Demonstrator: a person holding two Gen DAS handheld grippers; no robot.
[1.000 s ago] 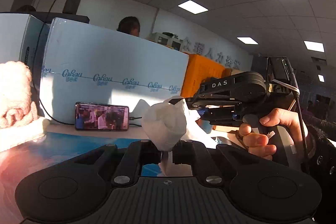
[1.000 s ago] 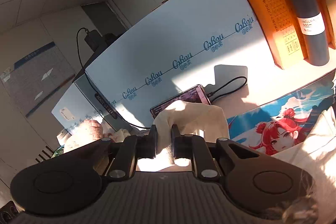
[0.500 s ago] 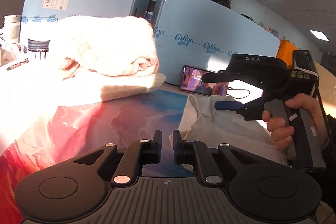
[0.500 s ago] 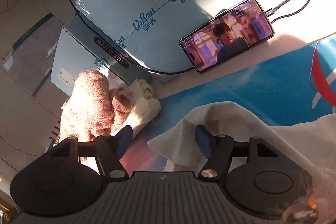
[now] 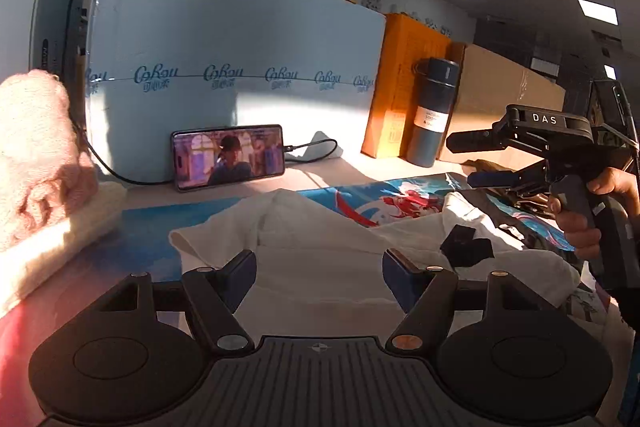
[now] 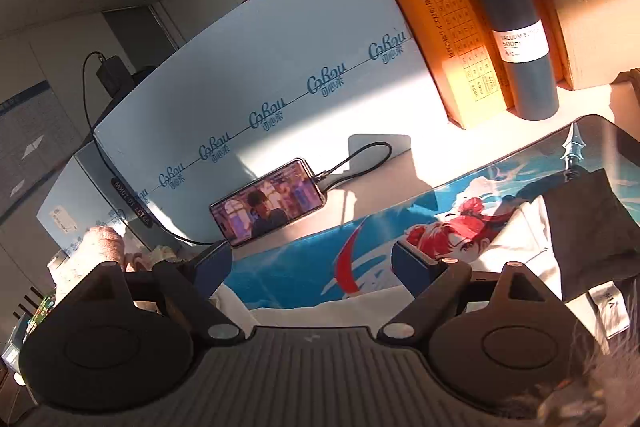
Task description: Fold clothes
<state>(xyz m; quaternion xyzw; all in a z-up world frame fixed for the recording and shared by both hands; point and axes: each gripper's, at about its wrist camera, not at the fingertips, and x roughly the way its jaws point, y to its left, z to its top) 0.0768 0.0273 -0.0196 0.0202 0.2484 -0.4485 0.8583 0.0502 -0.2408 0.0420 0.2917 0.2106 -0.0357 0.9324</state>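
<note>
A white garment (image 5: pixel 320 247) lies folded over on the printed table mat (image 5: pixel 352 199), with a black patch (image 5: pixel 466 247) on it. My left gripper (image 5: pixel 319 267) is open and empty just above its near part. My right gripper (image 6: pixel 312 263) is open and empty over the mat; it also shows in the left wrist view (image 5: pixel 468 159), held by a hand at the right. In the right wrist view the white garment (image 6: pixel 524 235) lies at the right, partly under a dark grey cloth (image 6: pixel 588 227).
A phone (image 5: pixel 228 157) playing video leans against a pale blue box (image 5: pixel 240 47). A dark flask (image 5: pixel 432 111) stands before an orange box (image 5: pixel 408 67). Folded pink and cream knitwear (image 5: pixel 36 167) is stacked at the left.
Both grippers held the white garment up a second ago. They have let it go onto the mat and now stand open, the right one first, then the left.
</note>
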